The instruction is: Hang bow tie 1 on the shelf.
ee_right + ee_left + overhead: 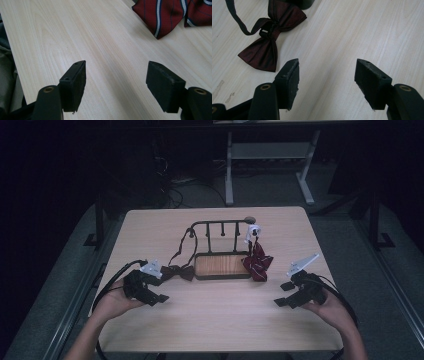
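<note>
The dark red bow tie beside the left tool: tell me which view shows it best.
The left gripper view: the bow tie lies close up, with knot, clasp and strap all sharp. The high view shows it small and dim beside the rack, its strap running up to it. The right gripper view has a striped tie instead.

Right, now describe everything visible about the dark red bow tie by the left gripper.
The dark red bow tie looks like plain, slightly shiny fabric. It has two flared wings pinched at a dark centre knot, and a thin dark strap runs off from the knot. It lies flat on the pale wooden table, next to the stand's tray. The left gripper is open beside it, not touching.
</note>
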`<action>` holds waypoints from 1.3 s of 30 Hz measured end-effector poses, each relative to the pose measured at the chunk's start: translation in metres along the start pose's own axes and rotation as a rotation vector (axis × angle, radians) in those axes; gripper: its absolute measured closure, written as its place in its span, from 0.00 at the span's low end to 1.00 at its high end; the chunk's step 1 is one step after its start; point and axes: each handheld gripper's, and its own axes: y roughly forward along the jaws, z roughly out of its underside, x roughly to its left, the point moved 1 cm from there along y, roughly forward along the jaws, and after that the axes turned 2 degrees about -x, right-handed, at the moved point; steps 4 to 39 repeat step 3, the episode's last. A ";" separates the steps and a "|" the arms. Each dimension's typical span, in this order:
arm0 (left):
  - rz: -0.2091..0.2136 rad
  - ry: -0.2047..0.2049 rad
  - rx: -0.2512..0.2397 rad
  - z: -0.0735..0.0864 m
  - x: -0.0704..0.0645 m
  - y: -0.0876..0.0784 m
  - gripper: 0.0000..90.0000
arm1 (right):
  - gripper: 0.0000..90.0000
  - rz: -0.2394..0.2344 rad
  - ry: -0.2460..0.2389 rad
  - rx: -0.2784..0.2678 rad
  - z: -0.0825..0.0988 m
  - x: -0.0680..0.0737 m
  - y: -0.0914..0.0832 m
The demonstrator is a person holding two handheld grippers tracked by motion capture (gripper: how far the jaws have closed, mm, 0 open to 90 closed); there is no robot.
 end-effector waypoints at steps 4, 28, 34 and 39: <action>-0.012 0.009 -0.003 0.000 -0.003 0.002 0.41 | 0.36 0.002 -0.005 0.005 0.001 0.000 0.001; -0.012 0.009 -0.003 0.000 -0.003 0.002 0.41 | 0.36 0.002 -0.005 0.005 0.001 0.000 0.001; -0.012 0.009 -0.003 0.000 -0.003 0.002 0.41 | 0.36 0.002 -0.005 0.005 0.001 0.000 0.001; -0.012 0.009 -0.003 0.000 -0.003 0.002 0.41 | 0.36 0.002 -0.005 0.005 0.001 0.000 0.001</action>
